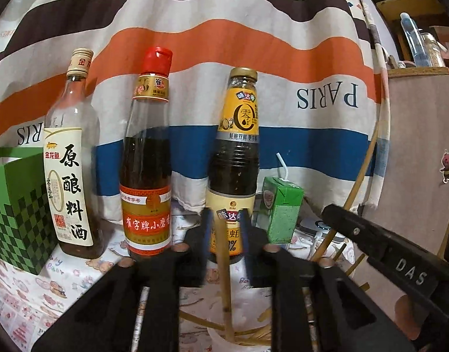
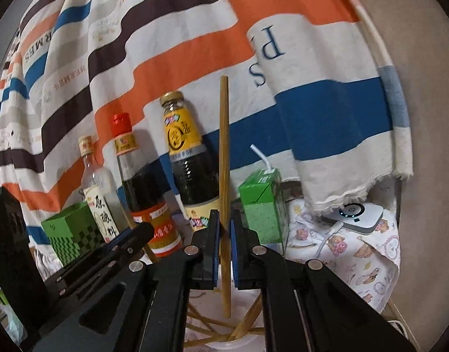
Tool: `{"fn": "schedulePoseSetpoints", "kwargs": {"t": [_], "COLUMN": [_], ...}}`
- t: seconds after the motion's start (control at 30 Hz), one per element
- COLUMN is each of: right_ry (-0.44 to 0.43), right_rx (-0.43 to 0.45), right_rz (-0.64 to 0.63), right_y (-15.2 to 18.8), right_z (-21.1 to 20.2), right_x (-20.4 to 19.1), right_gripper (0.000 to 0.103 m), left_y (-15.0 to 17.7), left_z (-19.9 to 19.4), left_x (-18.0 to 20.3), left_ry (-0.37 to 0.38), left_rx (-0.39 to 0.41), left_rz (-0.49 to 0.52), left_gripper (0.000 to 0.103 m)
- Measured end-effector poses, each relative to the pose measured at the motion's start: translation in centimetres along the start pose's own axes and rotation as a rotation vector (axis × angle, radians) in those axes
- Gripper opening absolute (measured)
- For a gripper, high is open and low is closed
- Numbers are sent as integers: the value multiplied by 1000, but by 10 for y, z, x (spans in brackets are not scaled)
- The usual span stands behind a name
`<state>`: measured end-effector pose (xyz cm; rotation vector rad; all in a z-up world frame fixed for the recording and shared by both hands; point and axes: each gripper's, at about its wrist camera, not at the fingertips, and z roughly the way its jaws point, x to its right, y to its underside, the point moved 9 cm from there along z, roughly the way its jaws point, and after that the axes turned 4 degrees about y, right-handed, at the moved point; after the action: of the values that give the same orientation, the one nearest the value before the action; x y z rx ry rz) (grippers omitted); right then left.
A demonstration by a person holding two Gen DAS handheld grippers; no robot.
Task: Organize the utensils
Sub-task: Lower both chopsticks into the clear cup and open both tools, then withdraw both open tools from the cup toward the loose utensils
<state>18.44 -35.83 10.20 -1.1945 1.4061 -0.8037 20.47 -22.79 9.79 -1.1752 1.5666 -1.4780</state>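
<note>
Midway through gathering chopsticks into the white cup (image 2: 224,343), by the look of it. Right gripper (image 2: 224,249) pinching one chopstick (image 2: 223,152) upright, lower tip hanging just above the cup mouth, among the sticks already leaning inside. Left gripper (image 1: 226,234) also over the cup, jaws part-spread around another chopstick (image 1: 223,267) whose foot stands in the cup; contact with the blue pads unclear, so grip not certain. Next move probably: lower the right-hand stick straight down into the cup, then release, without knocking the leaning ones out.

Behind the cup, three sauce bottles (image 1: 146,158) in a row, a green drink carton (image 1: 280,208) with a straw, and a green box (image 1: 17,205) furthest left. Table under a printed cloth (image 2: 362,252); striped sheet (image 1: 224,23) hung as backdrop; white charging device (image 2: 356,214) right of the carton.
</note>
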Motion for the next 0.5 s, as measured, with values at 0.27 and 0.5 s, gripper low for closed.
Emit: {"fn": "schedulePoseSetpoints", "kwargs": {"t": [0.27, 0.5], "right_ry": [-32, -21], "right_rx": [-84, -27], "right_rz": [17, 49], "right_y": [13, -4], "right_z": [12, -5], "right_x": [1, 5], "right_gripper": [23, 54], "left_y": [-22, -40], "left_z": [-36, -92], "left_x": [-13, -35], "left_ry": [-32, -76], "left_rx": [69, 126], "left_rz": [20, 29], "left_gripper": [77, 99]}}
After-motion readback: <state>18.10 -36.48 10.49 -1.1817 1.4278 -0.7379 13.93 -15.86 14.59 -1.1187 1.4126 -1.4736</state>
